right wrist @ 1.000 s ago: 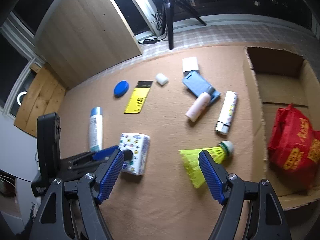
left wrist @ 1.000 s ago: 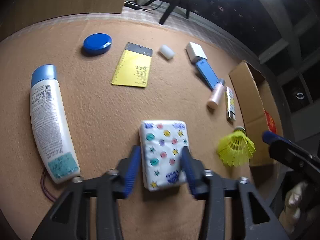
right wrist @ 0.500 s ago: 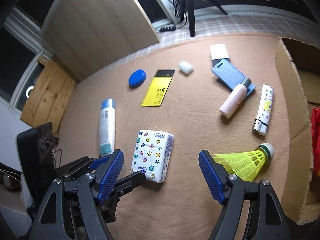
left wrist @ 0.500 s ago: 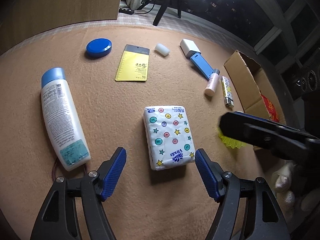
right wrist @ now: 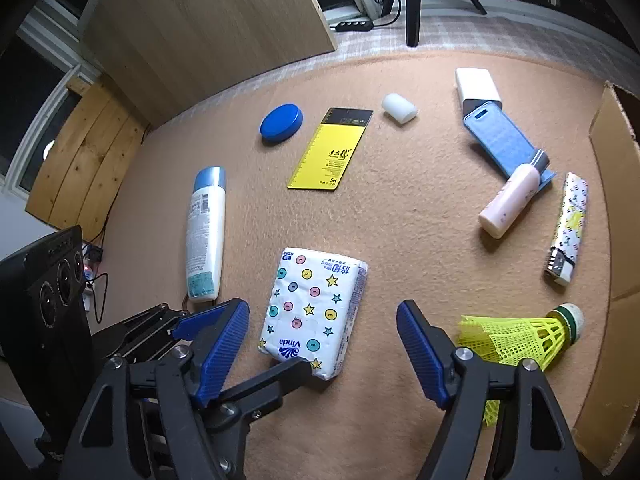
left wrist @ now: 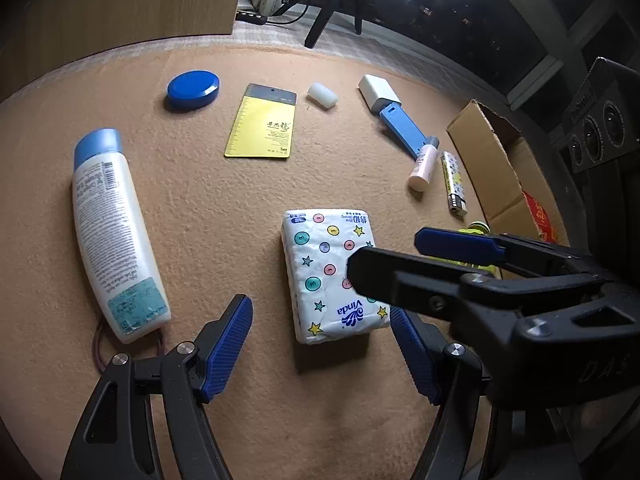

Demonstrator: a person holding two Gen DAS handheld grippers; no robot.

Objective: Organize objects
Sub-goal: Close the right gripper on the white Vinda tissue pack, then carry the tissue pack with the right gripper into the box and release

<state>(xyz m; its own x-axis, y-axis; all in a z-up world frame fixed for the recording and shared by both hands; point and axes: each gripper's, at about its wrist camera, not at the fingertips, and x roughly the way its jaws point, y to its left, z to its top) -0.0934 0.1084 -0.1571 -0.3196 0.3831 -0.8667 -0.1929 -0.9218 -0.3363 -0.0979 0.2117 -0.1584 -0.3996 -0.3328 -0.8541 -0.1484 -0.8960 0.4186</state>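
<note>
Right gripper [right wrist: 322, 354] hovering with jaws spread, having just been closing a little, straddling the near end of the tissue pack [right wrist: 314, 310] without pressing on it. Left gripper [left wrist: 320, 350] likewise standing released, jaws having just been opening, with the tissue pack [left wrist: 334, 274] lying between them at twelve o'clock, untouched. Pack resting flat on the tan cloth [right wrist: 400, 220], roughly mid-table; lotion bottle [right wrist: 204, 234] lying at its nine o'clock, yellow shuttlecock [right wrist: 520, 334] at three o'clock, cardboard box [right wrist: 612, 208] farther out along the same side.

Judging by the crinkled film and rounded corners: probably light, soft and compressible, wrapper likely a bit slick. Best taking it across the two long sides near the middle, squeezing gently enough to dent but not crush. Gripping only the near end probably letting it sag or twist. No fragility worth worrying about, though a loose pinch on the film alone risking slippage.
</note>
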